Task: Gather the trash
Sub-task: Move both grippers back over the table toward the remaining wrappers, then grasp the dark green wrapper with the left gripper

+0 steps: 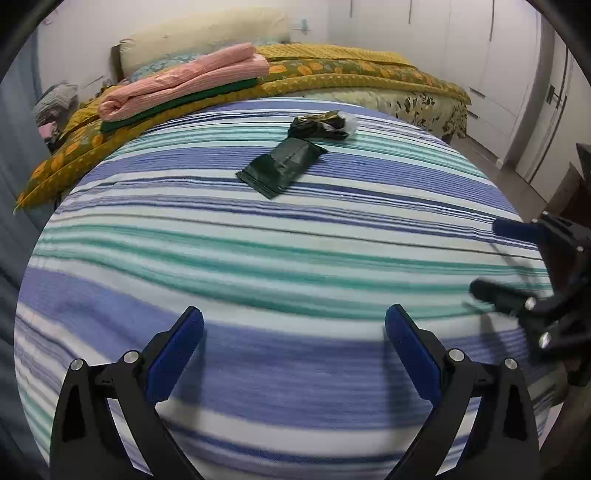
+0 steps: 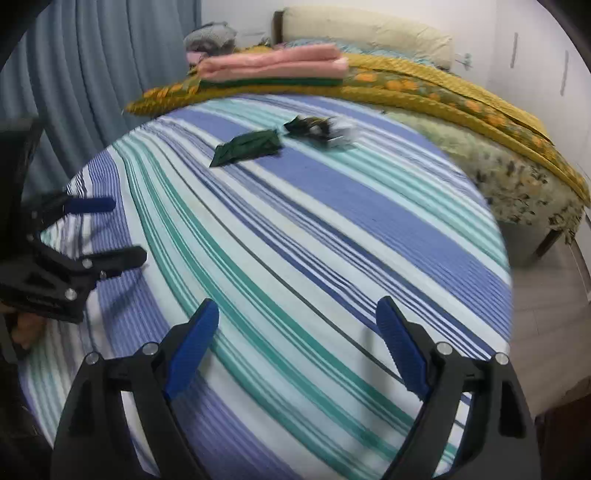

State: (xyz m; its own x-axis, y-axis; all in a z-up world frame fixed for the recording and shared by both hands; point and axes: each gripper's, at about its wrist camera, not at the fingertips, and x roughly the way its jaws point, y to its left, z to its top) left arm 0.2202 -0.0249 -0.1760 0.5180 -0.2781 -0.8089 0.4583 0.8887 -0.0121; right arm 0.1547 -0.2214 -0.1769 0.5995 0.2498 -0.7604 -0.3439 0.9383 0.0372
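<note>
A flat dark green packet lies on the striped blue, white and teal bedspread. Just beyond it sits a crumpled heap of dark wrappers with a bit of clear plastic. My left gripper hovers open over the near part of the bed, nothing between its blue pads. My right gripper is open too, also empty, well short of the trash. Each gripper shows at the edge of the other's view: the right gripper and the left gripper.
Folded pink and green cloths rest on a mustard floral quilt at the far end, before a long cream bolster. Blue curtains hang left; white wardrobe doors stand right. Floor shows past the bed's right edge.
</note>
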